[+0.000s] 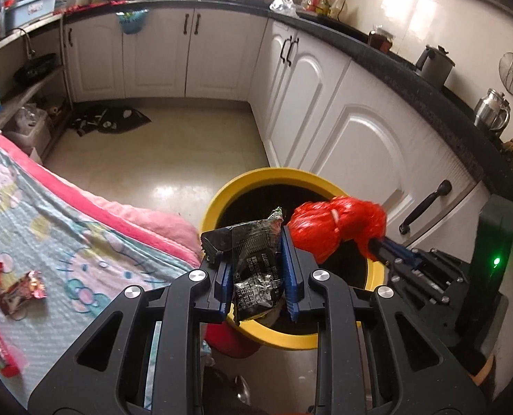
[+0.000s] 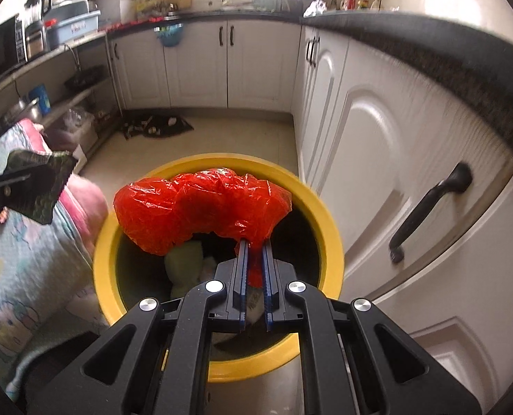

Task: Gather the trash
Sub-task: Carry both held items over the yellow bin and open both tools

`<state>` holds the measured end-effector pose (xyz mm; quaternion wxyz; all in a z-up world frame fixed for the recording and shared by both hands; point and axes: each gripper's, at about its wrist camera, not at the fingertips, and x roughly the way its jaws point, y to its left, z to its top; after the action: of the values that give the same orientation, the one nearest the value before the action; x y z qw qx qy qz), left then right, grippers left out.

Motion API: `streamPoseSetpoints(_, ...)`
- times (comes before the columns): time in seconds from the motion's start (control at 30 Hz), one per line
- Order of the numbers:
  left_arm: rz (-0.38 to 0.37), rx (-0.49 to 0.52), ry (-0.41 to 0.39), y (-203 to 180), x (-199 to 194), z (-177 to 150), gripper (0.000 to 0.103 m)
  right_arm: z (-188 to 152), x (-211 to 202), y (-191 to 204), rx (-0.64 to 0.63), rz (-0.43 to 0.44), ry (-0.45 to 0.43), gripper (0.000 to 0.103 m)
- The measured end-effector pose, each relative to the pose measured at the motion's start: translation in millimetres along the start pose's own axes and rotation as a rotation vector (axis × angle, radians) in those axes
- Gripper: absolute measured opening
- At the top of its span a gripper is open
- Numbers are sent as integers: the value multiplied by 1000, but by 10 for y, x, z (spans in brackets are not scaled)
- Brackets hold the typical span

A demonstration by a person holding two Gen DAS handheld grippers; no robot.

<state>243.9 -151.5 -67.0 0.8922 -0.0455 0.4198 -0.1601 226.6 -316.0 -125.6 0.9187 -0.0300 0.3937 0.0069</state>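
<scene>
On the left is a table with a cartoon cat blanket [image 1: 48,214], and a few small shiny candy wrappers [image 1: 21,292] lie on it, well apart from both grippers. Next comes the left gripper [image 1: 256,269]. Its two blue fingers [image 1: 289,276] are squeezed on a crinkly black wrapper [image 1: 256,266], which sticks up between them and hangs just over the near rim of the yellow trash bin [image 1: 273,173]. The bin stands on the floor between the table and the white cabinets [image 1: 360,131]. To the right, the right gripper [image 2: 254,269] is pinched tight on the thin tail of a red plastic bag [image 2: 201,207]. The puffy part of the bag sits past the fingertips, right above the open mouth of the bin [image 2: 218,366]. Down inside the dark bin there is some pale green and white trash [image 2: 187,266]. On the far right is a cabinet door with a black handle [image 2: 429,207].
</scene>
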Motion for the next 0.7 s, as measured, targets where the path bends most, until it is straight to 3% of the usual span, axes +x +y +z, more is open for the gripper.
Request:
streamPoseSetpoints(0.4, -28, 6, 83, -65, 383, -45, 22, -170, 283, -2, 30, 32, 110, 12)
streamPoseSetpoints(0.53, -33, 8, 103, -73, 454, -37, 25, -176, 306, -59, 60, 50, 122, 29)
streamPoseSetpoints(0.7, -29, -3, 111, -51, 487, -28, 39, -168, 293, -98, 92, 51, 113, 47)
